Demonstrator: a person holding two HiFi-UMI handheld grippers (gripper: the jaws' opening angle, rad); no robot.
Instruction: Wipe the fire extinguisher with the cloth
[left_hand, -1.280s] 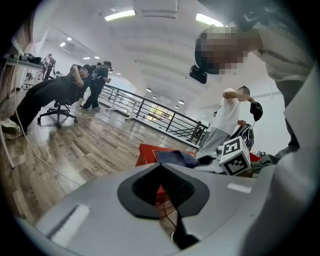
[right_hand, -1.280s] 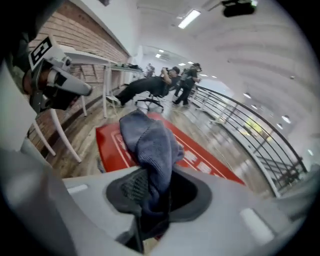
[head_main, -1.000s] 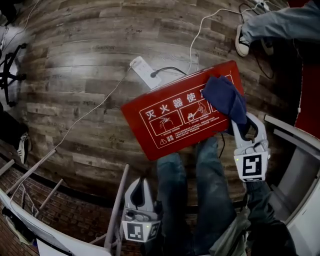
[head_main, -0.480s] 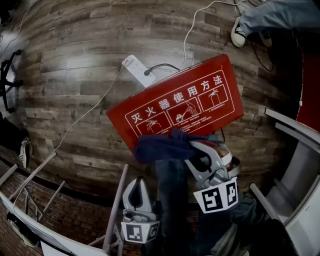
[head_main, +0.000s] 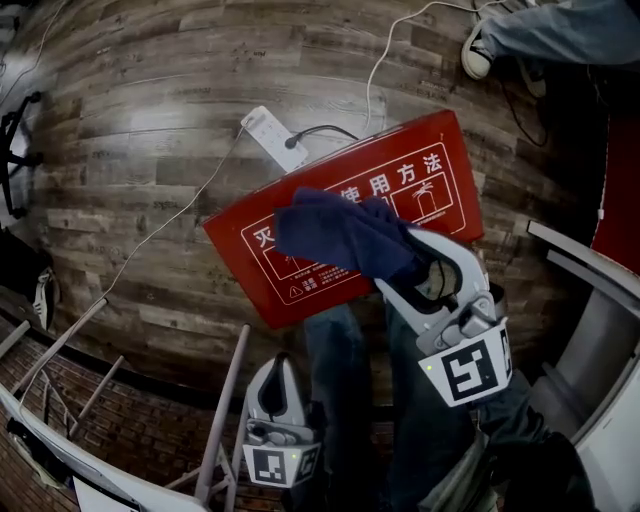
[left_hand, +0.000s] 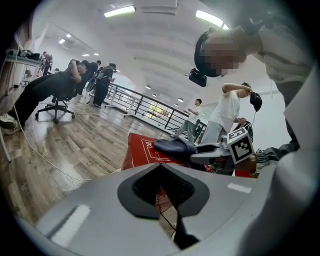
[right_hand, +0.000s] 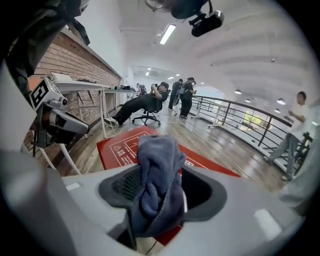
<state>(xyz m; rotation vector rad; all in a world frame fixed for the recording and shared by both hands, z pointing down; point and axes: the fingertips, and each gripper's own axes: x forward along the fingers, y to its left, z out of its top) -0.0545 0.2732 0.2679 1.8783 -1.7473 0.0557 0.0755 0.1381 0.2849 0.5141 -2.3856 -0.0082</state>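
floor (head_main: 150, 150): dark wood planks fill most of your head view, with a thin white cable (head_main: 170, 225) trailing across them toward the lower left.
fire extinguisher box (head_main: 455, 215): the flat red box lies on the floor just right of centre in your head view. it is tilted so its right end sits higher in the frame, and its white printed face points up.
your legs (head_main: 345, 400): in jeans, at the bottom centre of the frame, just below the box's lower edge.
right hand-held gripper (head_main: 403, 262): it reaches in from the lower right, tips over the middle of the box. its jaws have just been opening and now stand spread. in your right gripper view the cloth sits between them, bunched against the left pad with a dark gap at the right pad.
left hand-held gripper (head_main: 283, 365): low at the bottom centre, beside your left leg and well apart from the box. its tips are pressed together with nothing between them.
cloth (head_main: 335, 235): dark blue and bunched, it spreads from the right jaws toward the upper left over the box's printed face and hides the middle of the print.
power strip (head_main: 275, 138): white, on the floor just beside the box's upper left edge, with a dark plug in it.
shoe (head_main: 478, 52): another person's, at the upper right edge of the frame.
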